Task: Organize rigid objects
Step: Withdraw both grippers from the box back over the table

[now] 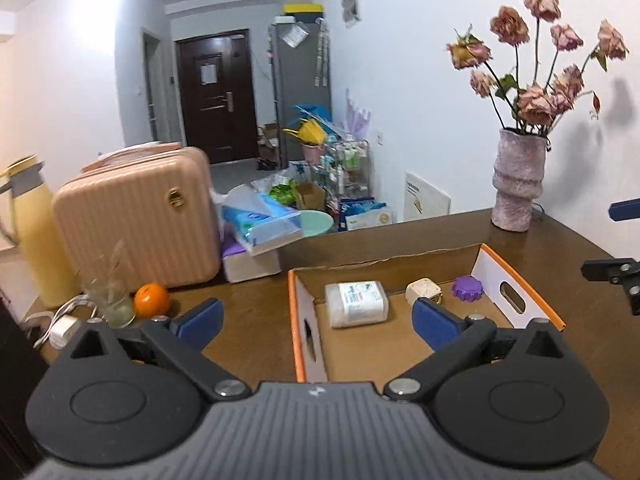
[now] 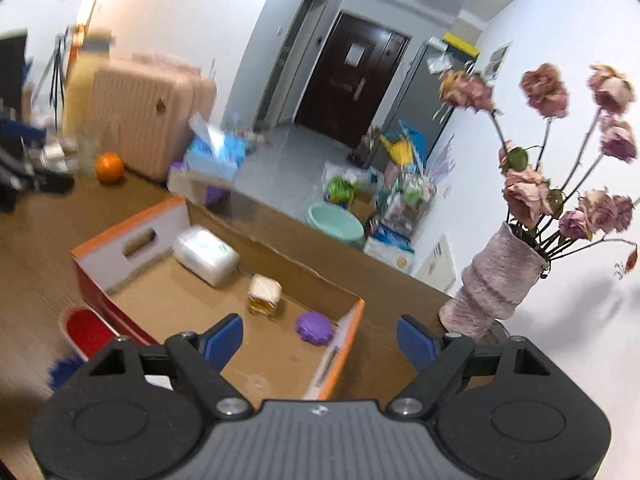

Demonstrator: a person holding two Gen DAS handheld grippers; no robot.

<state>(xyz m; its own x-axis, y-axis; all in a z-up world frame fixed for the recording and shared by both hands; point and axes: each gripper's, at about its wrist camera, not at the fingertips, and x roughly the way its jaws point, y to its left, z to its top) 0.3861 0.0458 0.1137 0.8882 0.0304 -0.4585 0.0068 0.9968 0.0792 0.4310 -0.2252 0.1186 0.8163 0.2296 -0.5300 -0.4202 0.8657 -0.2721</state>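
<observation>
Brown table (image 1: 248, 344) holds the cardboard box (image 1: 496, 270) with a white pack (image 1: 356, 303), small clock (image 1: 423, 290) and purple lid (image 1: 467, 288) inside, so the spread, empty left gripper (image 1: 316, 320) and right gripper (image 2: 320, 340) should next reach for the orange (image 1: 151, 299) on the far left.

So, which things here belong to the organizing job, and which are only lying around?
Job things:
cardboard box
white packet
small cream bottle
purple lid

Lying about:
orange
vase of dried roses
pink suitcase
tissue packs
yellow flask
</observation>
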